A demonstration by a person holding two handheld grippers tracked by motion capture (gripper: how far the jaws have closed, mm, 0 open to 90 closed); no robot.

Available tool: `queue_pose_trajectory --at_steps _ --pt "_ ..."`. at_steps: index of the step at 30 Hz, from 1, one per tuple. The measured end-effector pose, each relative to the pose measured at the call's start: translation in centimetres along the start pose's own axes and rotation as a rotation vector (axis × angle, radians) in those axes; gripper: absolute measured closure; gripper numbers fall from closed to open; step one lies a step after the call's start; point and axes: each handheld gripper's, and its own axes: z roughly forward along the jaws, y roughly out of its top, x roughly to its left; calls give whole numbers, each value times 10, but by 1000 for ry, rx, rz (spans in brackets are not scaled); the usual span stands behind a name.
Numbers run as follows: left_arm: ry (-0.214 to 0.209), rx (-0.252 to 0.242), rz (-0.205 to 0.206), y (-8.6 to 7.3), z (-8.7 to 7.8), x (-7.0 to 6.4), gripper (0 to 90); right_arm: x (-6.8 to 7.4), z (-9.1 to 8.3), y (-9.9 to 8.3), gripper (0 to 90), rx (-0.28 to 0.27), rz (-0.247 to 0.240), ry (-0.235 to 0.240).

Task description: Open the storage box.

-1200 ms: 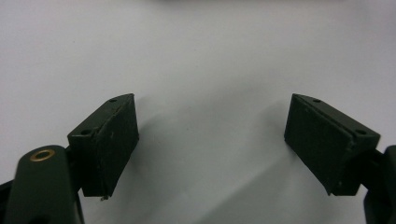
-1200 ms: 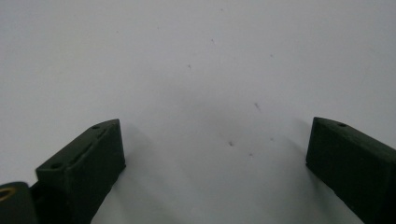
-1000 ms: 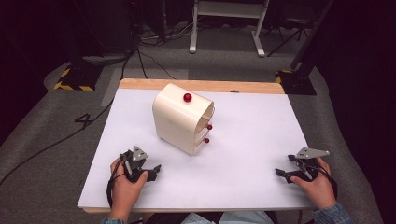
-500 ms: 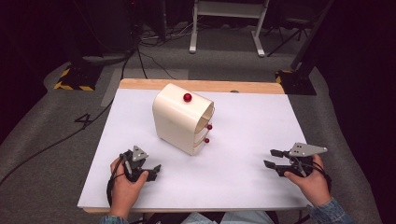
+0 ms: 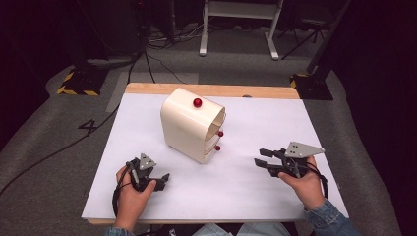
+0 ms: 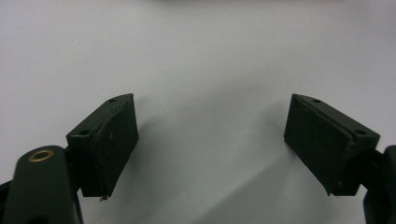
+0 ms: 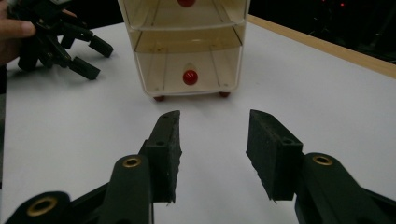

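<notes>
A white table (image 5: 295,128) carries a cream drawer cabinet (image 5: 189,128).

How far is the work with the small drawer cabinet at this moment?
Nothing looks done yet: the cream drawer cabinet has its drawers shut, with the red knobs untouched. In hand: the right hand-held gripper is open, off the table and aimed at the cabinet front, well short of it. The left hand-held gripper rests open on the white table. Reaching, gripping a knob and pulling probably remain.

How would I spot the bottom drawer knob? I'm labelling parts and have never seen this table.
On the white table stands a cream drawer cabinet. Its front carries red knobs stacked vertically; the bottom knob is the lowest, nearest the tabletop, unlike the red ball on top.
</notes>
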Motion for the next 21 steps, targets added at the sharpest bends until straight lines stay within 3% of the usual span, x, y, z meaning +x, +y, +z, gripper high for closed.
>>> queue_pose_trajectory --at_steps 4,12,21 --pt "0 3 1 0 0 0 176 4 18 8 533 0 -7 17" --pt "-1 6 2 1 0 0 174 7 63 15 555 -21 33 78" --pt "-1 5 0 1 0 0 174 0 92 10 590 -29 49 91"
